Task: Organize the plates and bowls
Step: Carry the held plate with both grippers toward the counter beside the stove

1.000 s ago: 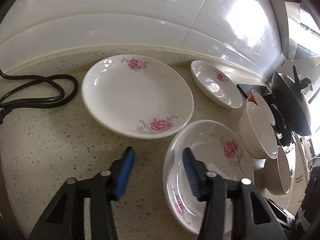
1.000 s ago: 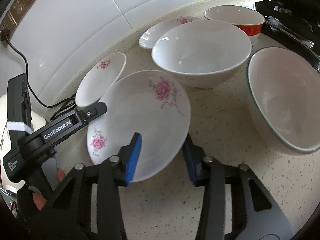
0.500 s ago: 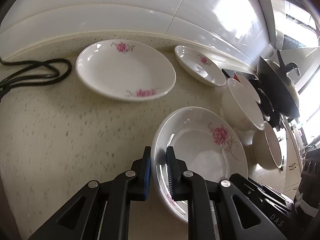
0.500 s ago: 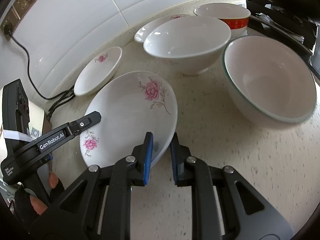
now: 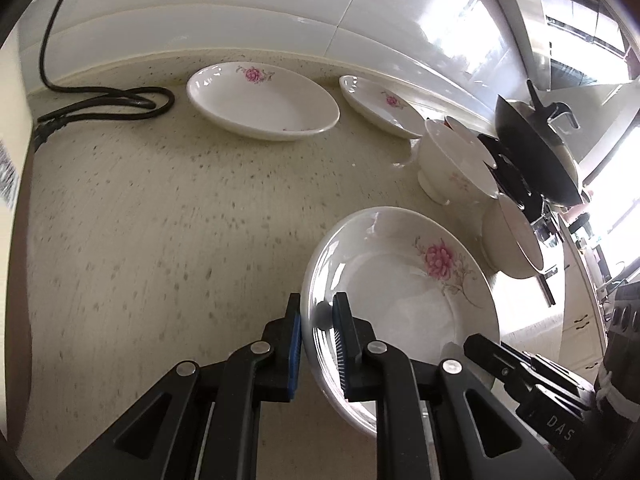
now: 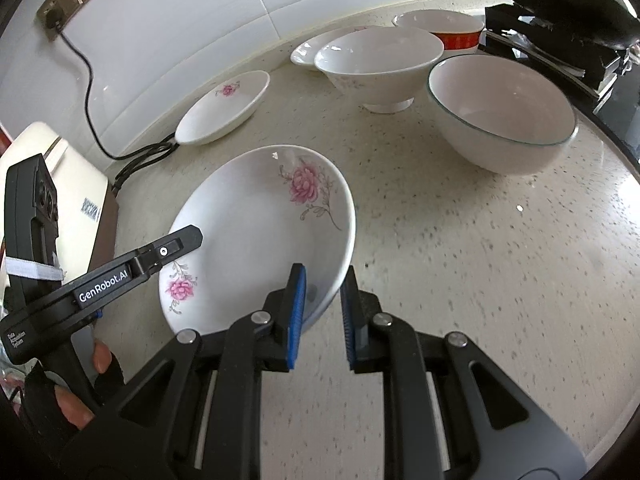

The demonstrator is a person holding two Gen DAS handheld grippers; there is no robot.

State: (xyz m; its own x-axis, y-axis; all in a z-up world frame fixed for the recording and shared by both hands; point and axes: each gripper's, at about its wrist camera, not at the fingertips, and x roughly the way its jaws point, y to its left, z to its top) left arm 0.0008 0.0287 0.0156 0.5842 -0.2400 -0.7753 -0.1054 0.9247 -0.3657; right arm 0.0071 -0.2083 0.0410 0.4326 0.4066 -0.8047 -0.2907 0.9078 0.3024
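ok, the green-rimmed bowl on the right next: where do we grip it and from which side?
Grip the green-rimmed bowl by its rim, one finger inside and one outside. It sits upright, its mouth open and too wide to span. Come from the near side, over the bare countertop: the footed white bowl crowds its left, the black stove stands behind.

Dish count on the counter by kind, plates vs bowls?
Floral plates: 3 (held plate, back plate, far plate)
Bowls: 3 (footed bowl, rimmed bowl, red-band bowl)
Total: 6
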